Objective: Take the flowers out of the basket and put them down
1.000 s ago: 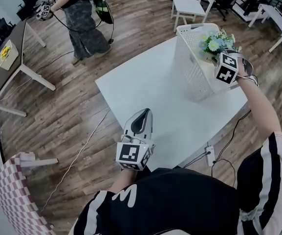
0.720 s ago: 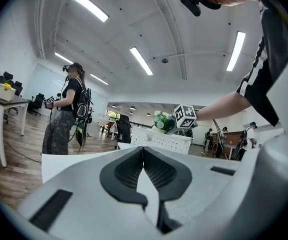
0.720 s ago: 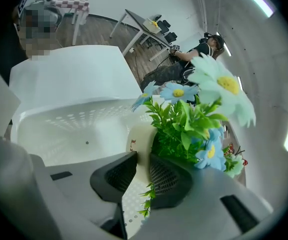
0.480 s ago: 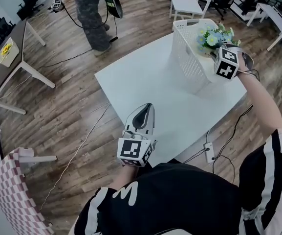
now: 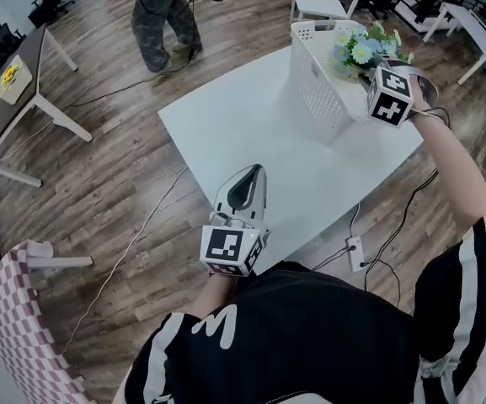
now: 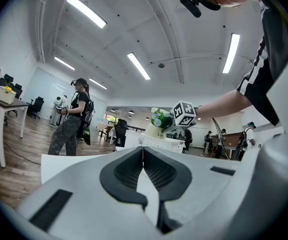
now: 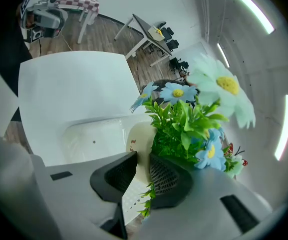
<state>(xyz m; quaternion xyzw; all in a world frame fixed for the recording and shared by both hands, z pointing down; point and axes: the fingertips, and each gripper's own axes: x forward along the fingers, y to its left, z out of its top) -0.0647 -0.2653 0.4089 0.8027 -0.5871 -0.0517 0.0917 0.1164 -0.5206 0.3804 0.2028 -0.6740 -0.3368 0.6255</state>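
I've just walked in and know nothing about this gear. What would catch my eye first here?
The blue and white daisies in a cream pot, which the right gripper clamps by the rim at the top of the white basket, on the far corner of the table. Next, the left gripper, shut and empty, by the table's near edge.

Perforated white plastic basket (image 5: 314, 87), matt smooth white tabletop (image 5: 243, 133), wood-grain plank floor (image 5: 116, 183), checked cloth (image 5: 11, 335) at eight o'clock.
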